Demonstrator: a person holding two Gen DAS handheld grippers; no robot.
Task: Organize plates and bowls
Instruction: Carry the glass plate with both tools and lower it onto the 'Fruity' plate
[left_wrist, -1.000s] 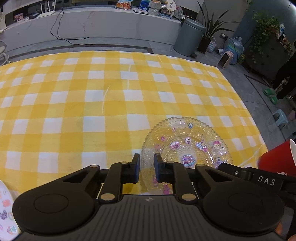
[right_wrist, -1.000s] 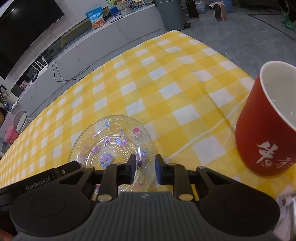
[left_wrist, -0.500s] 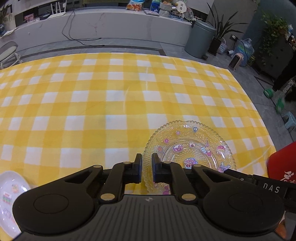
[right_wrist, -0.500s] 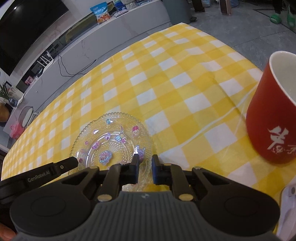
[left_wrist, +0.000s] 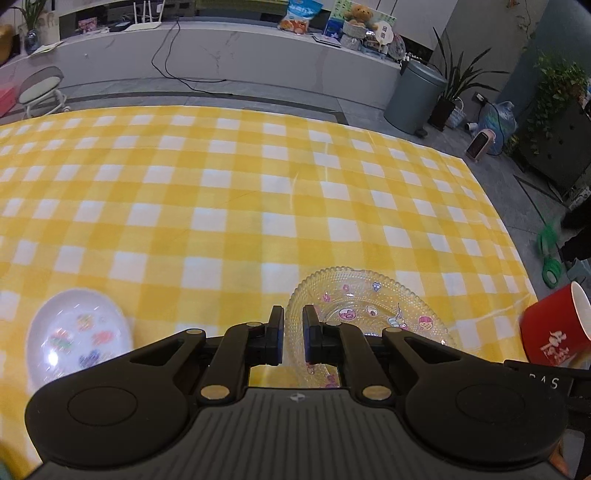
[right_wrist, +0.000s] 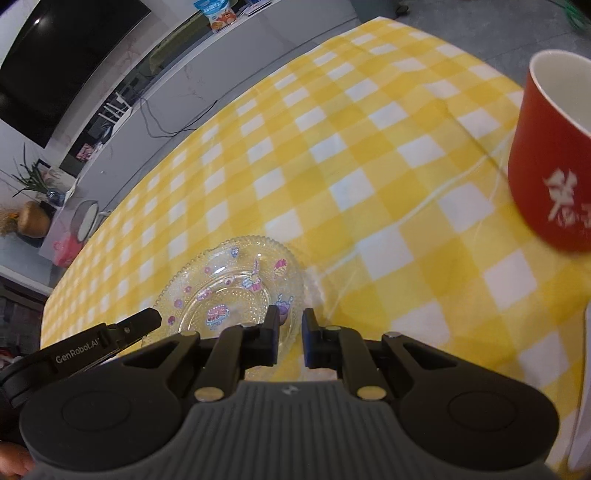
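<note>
- Left wrist view showed the left gripper (left_wrist: 293, 328) at the bottom centre of the frame, its jaws drawn nearly together with only a narrow gap, apparently nipping the near rim of the glass plate (left_wrist: 369, 314); whether the pads truly pinched the rim could not be told.
- A white plate (left_wrist: 79, 334) with coloured pictures lay at the lower left, apart from the glass plate, on the yellow checked tablecloth (left_wrist: 240, 192).
- A red cup (left_wrist: 554, 328) stood at the right edge.
- Right wrist view showed the right gripper (right_wrist: 289, 334) low in the middle, jaws likewise almost shut, at the glass plate's (right_wrist: 229, 284) near-right rim; contact was uncertain.
- Judged from this, organizing had barely begun: the two plates lay separate and unstacked, and no bowl was visible. Gathering the plates together remained.
</note>
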